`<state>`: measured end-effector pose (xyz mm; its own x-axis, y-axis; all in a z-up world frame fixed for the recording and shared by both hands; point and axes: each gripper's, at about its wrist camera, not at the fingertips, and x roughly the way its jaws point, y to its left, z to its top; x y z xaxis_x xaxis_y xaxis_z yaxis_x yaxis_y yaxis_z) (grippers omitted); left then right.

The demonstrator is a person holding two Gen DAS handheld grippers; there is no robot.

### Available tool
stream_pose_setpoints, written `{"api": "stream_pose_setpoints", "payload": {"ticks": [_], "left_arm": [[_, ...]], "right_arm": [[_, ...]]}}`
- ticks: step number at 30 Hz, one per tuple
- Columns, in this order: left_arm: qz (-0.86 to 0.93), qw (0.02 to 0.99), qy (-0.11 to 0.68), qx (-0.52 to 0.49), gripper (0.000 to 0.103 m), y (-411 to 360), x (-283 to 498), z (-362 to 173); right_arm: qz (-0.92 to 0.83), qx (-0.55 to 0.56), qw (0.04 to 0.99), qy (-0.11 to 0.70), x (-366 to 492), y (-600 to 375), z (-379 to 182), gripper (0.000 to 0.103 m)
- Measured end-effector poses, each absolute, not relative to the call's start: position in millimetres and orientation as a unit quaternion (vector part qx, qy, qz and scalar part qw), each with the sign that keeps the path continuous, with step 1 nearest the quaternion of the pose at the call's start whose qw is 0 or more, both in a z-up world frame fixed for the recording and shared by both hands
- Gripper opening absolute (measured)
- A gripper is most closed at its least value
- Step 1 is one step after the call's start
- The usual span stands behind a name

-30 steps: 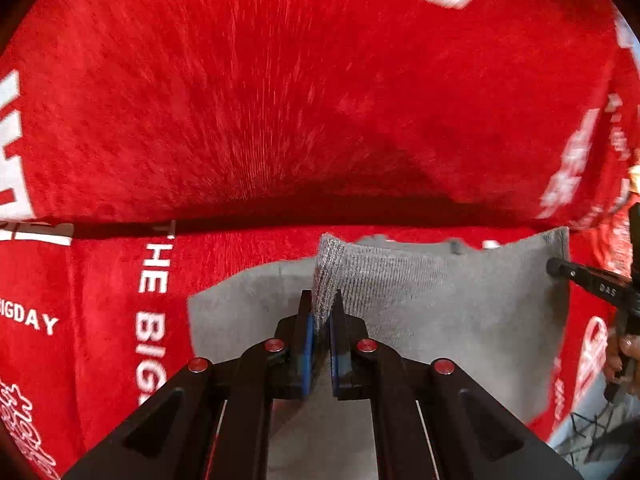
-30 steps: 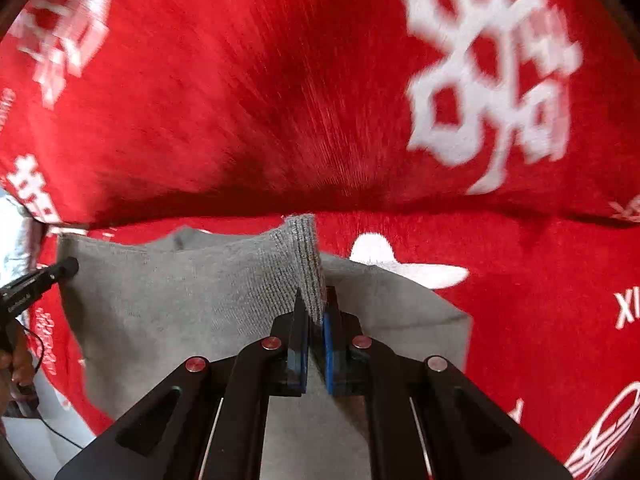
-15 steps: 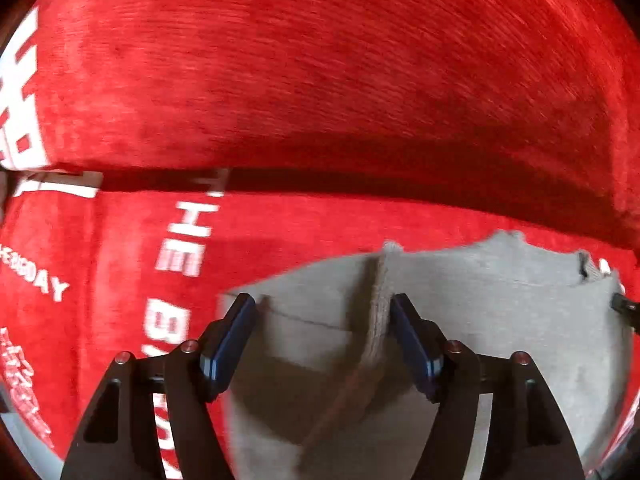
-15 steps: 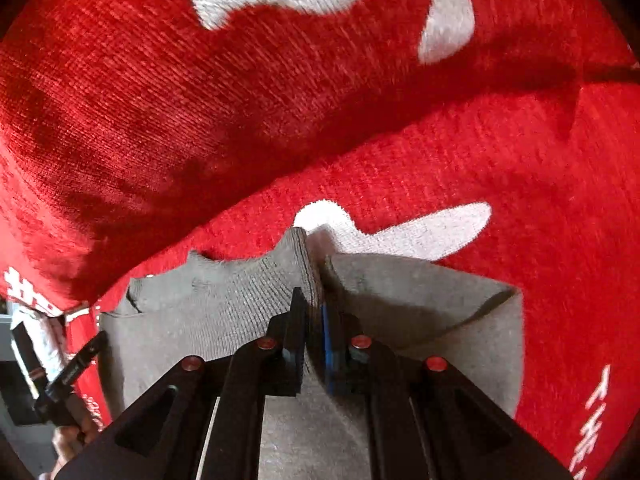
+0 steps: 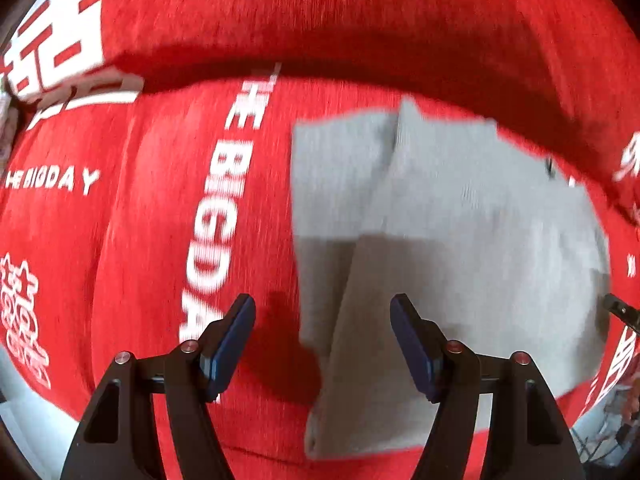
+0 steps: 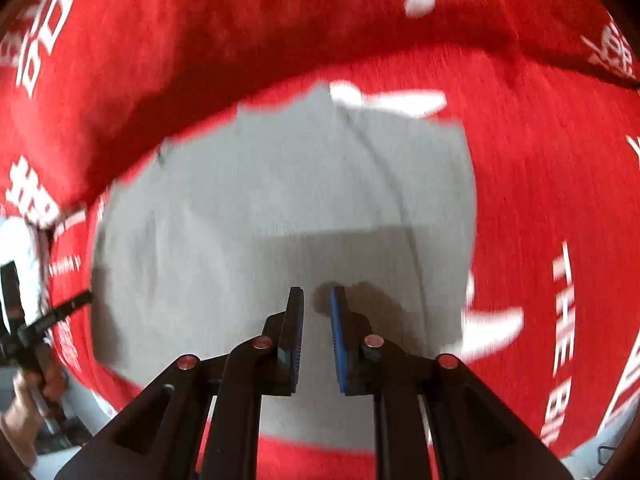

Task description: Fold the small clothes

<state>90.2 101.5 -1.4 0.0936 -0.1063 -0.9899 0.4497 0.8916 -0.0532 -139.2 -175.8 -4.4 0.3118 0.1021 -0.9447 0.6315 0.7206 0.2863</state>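
Note:
A small grey knit garment lies folded flat on the red printed cloth, its near half in shadow. My left gripper hangs above the garment's left edge, open, with nothing between its blue pads. In the right wrist view the same grey garment fills the middle. My right gripper is over its near part; its jaws are opening, a narrow gap shows between the pads and no cloth is in it.
The red cloth with white lettering covers a seat and a raised back cushion behind the garment. A hand holding the other gripper's handle shows at the left edge of the right wrist view.
Both grippers held the garment's ribbed edge a second ago. The left one let go first and opened wide. The right one has now released too, and the edge lies flat on the garment.

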Motion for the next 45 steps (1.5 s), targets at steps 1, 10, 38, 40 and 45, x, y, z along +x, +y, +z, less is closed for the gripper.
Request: {"api": "stream_pose_setpoints", "payload": {"ticks": [1, 10, 38, 40, 45], "left_arm": [[-0.185, 0.723, 0.652, 0.136, 0.071, 105.7, 81.5, -6.4], [-0.16, 0.715, 0.669, 0.125, 0.08, 145.9, 66.9, -21.8], [-0.138, 0.748, 0.629, 0.158, 0.079, 82.6, 110.7, 5.2], [-0.147, 0.742, 0.634, 0.157, 0.079, 77.9, 101.0, 9.0], [-0.172, 0.729, 0.644, 0.155, 0.079, 58.6, 72.7, 17.0]], "right_arm": [[-0.181, 0.322, 0.735, 0.569, -146.1, -167.6, -11.4, 0.016], [-0.206, 0.312, 0.712, 0.594, -194.1, -143.7, -30.2, 0.009], [-0.206, 0.429, 0.71, 0.518, -175.8, -199.3, -7.2, 0.014], [-0.194, 0.429, 0.71, 0.523, -178.5, -192.4, -4.1, 0.02], [-0.171, 0.446, 0.699, 0.533, -179.9, -170.2, -10.5, 0.042]]}}
